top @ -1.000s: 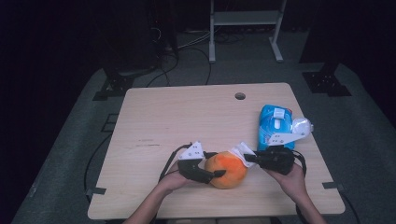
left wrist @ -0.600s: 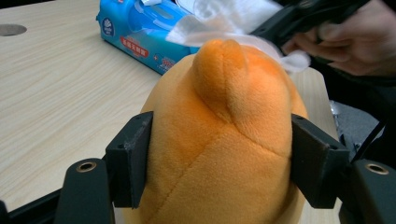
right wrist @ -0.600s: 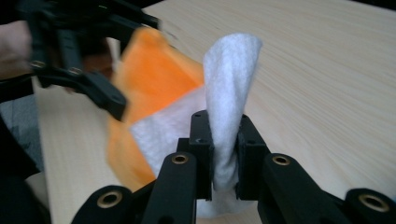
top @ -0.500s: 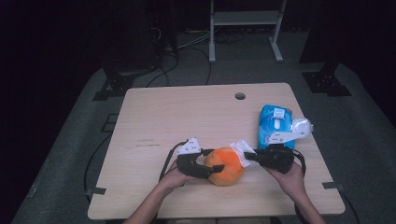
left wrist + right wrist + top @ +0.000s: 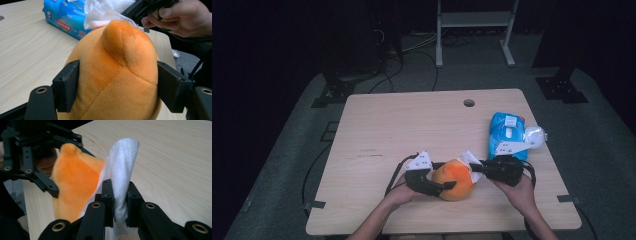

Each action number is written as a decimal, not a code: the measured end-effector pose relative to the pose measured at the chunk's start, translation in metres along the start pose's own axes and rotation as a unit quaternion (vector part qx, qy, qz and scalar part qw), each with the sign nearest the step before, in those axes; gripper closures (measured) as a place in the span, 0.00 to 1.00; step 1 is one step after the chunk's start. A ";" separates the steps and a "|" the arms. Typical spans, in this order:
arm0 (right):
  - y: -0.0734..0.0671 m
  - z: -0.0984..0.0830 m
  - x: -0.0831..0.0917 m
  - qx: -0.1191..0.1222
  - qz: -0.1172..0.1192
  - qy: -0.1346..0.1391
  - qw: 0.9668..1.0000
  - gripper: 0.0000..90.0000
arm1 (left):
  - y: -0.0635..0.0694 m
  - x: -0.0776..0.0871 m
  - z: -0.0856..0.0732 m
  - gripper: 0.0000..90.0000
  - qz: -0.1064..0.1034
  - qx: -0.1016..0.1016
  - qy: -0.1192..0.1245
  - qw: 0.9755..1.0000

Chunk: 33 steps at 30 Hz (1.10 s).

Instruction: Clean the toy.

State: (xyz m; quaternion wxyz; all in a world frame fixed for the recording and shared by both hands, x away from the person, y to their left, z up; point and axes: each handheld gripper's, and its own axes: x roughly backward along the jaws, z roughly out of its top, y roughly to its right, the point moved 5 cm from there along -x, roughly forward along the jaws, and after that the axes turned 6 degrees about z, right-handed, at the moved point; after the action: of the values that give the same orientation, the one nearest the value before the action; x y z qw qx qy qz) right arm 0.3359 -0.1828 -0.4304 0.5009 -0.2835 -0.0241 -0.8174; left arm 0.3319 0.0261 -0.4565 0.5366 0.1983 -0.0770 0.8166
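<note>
Right gripper view: right hand-held gripper (image 5: 120,202) clamps white wipe (image 5: 123,167) | left hand-held gripper (image 5: 117,87) loosening, straddles orange plush (image 5: 117,75)

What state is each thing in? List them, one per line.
Orange plush toy: on the table, between the left gripper pads, which have just been opening.
White wipe: pinched in the shut right gripper, lying against the toy.
Blue wipes pack: lying flat on the table, near its right edge.
</note>
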 end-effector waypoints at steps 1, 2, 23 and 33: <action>0.005 -0.002 0.001 -0.006 -0.004 -0.003 1.000 0.88 | -0.001 0.001 0.000 0.30 -0.001 0.003 0.001 1.000; 0.008 -0.004 0.002 -0.010 -0.010 -0.007 1.000 0.88 | -0.002 0.001 0.000 0.30 -0.001 0.005 0.002 1.000; -0.042 0.019 -0.015 0.059 0.055 0.009 0.997 0.89 | 0.006 -0.007 0.001 0.30 0.004 -0.001 0.003 1.000; -0.013 0.006 0.000 0.015 0.017 0.000 1.000 0.88 | 0.006 -0.007 0.000 0.30 0.004 0.004 0.007 1.000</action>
State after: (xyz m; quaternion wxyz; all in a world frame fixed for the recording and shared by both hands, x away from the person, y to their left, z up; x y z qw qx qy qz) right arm 0.3278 -0.1747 -0.4227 0.5185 -0.2765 -0.0318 -0.8085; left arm 0.3291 0.0180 -0.4583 0.5328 0.1946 -0.0712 0.8205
